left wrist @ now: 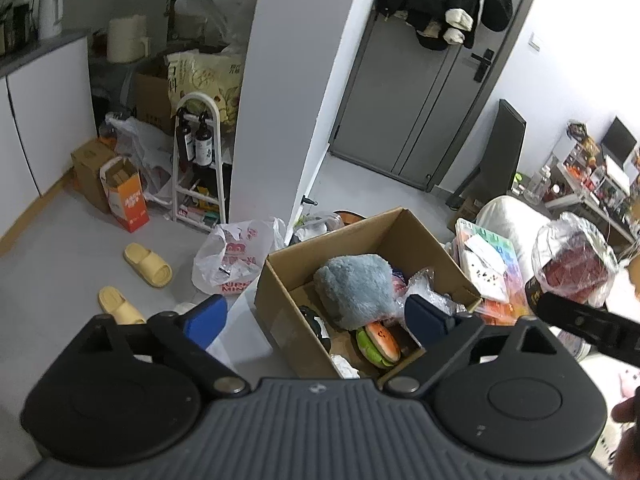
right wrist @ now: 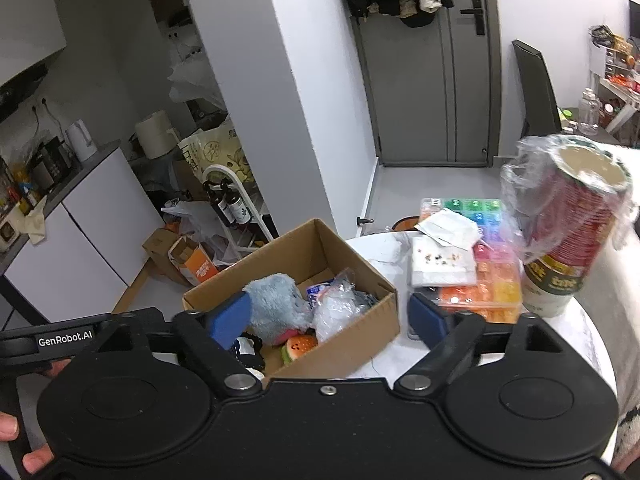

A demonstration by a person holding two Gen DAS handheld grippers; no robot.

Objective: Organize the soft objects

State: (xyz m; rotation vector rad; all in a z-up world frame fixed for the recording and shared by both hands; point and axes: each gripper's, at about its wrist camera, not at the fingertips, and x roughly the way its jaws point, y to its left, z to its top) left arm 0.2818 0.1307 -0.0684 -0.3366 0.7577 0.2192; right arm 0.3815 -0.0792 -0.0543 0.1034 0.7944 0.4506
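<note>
An open cardboard box (left wrist: 394,227) (right wrist: 356,330) stands on a white round table (right wrist: 576,344). Inside lie a grey-blue plush (left wrist: 354,288) (right wrist: 276,304), a watermelon-slice soft toy (left wrist: 380,344) (right wrist: 299,347), a crinkled clear plastic bag (left wrist: 424,286) (right wrist: 336,312) and a dark item (left wrist: 314,322). My left gripper (left wrist: 316,322) is open and empty, held above the box's near left side. My right gripper (right wrist: 330,318) is open and empty, held above the box's near side.
A colourful compartment organizer (right wrist: 486,280) (left wrist: 494,258) with papers on it lies right of the box. A plastic-wrapped stack of red cups (right wrist: 568,216) (left wrist: 572,268) stands at the table's right. Yellow slippers (left wrist: 146,264), bags and cartons lie on the floor at left.
</note>
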